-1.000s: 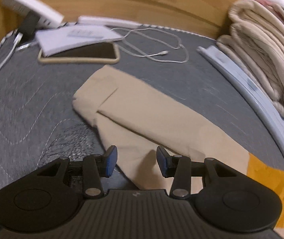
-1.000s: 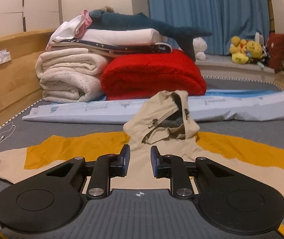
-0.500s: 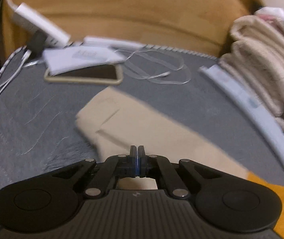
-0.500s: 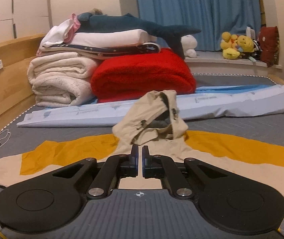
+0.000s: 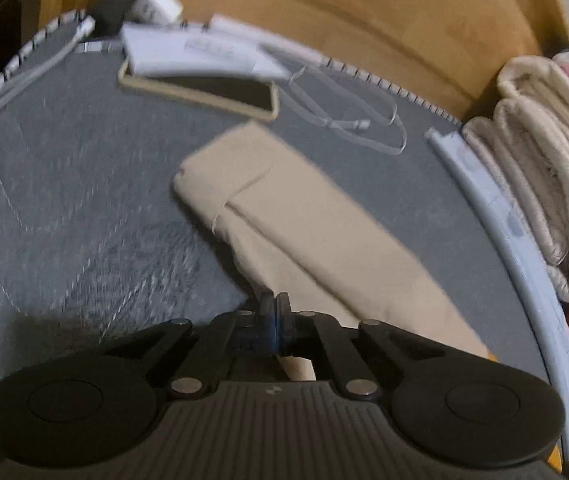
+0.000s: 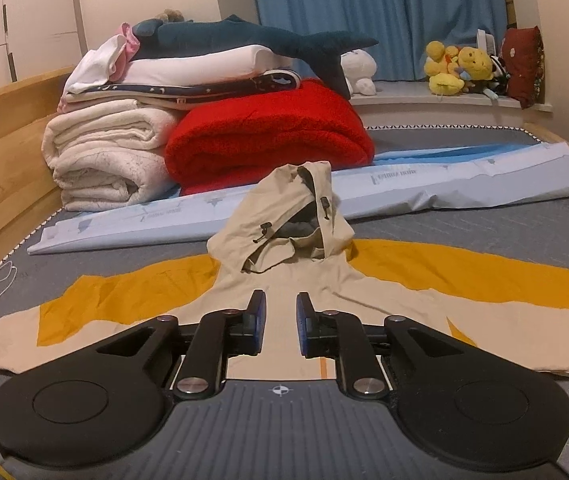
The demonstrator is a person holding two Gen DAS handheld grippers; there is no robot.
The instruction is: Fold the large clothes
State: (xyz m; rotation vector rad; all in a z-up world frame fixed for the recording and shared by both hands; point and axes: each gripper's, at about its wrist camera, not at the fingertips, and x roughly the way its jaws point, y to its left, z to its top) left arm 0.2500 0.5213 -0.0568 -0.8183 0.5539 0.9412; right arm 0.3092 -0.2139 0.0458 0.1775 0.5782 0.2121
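A beige and mustard hooded jacket (image 6: 324,280) lies spread flat on the grey mattress, sleeves out to both sides, its hood (image 6: 288,216) standing up in the middle. The beige left sleeve (image 5: 304,232) shows in the left wrist view, its cuff pointing toward the headboard. My left gripper (image 5: 272,308) is shut over the near edge of that sleeve; I cannot tell whether cloth is pinched between the pads. My right gripper (image 6: 280,312) is open a little and empty, just above the jacket's back below the hood.
A phone (image 5: 204,92), papers (image 5: 192,48) and a white cable (image 5: 348,120) lie by the wooden headboard. Rolled cream blankets (image 6: 108,160), a red blanket (image 6: 268,140), a plush shark and a long blue pack (image 6: 444,184) lie beyond the jacket.
My left gripper closed from open a second ago and moved lower over the sleeve edge. My right gripper closed half a second ago and has opened a little again.
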